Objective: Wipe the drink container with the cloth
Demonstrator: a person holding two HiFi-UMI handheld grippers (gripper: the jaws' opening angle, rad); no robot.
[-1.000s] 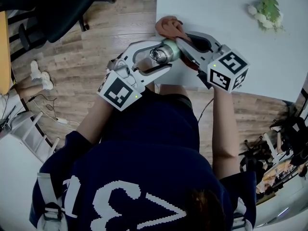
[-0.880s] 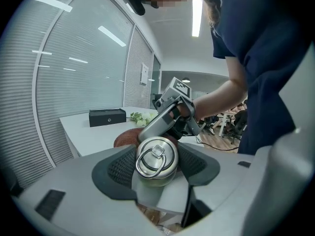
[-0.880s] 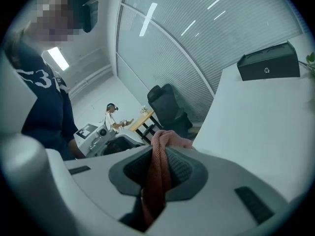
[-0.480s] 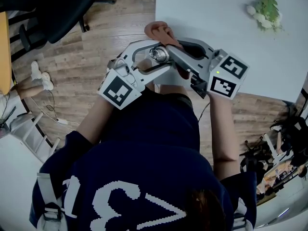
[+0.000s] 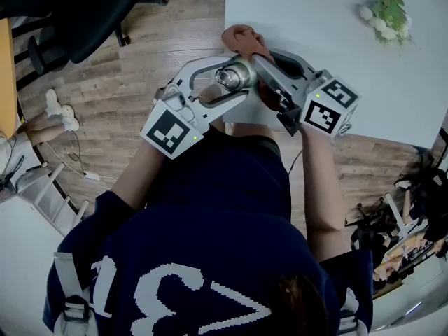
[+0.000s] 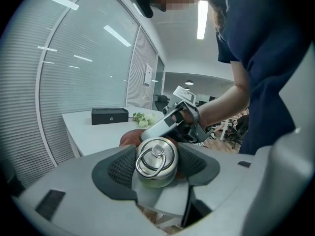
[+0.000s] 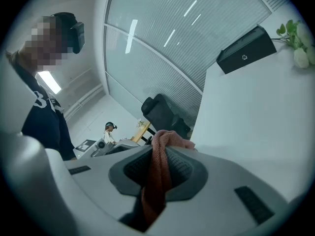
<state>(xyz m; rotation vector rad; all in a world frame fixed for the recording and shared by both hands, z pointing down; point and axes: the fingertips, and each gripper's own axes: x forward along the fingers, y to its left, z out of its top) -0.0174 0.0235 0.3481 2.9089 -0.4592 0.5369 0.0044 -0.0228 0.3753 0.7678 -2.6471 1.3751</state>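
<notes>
Drink container (image 6: 156, 162), a steel bottle with a pale green body, sits clamped between the two dark ribbed pads of the left gripper (image 5: 238, 82). In the left gripper view its shiny lid, with a ring handle on top, faces the camera, so the bottle points away along the jaws. From the head view it is held in the air in front of the person's body, right at the near corner of the white table (image 5: 315, 26) and partly over the wooden floor (image 5: 161, 40).

A reddish-brown cloth (image 7: 160, 173) is pinched between the narrowly parted jaws of the right gripper (image 5: 262, 65), hanging in a fold between the pads and bunching out past their tips. In the head view that bunch lies just beyond the bottle, over the table's edge. In the left gripper view it shows behind the bottle on both sides and seems to touch it. The right gripper reaches in from the person's right and crosses just past the bottle's far end.

Farther back on the table lie a sprig of flowers (image 5: 383, 12) and a black box (image 7: 245, 49), both well apart from the grippers. An office chair (image 5: 77, 12) stands on the floor to the left.
</notes>
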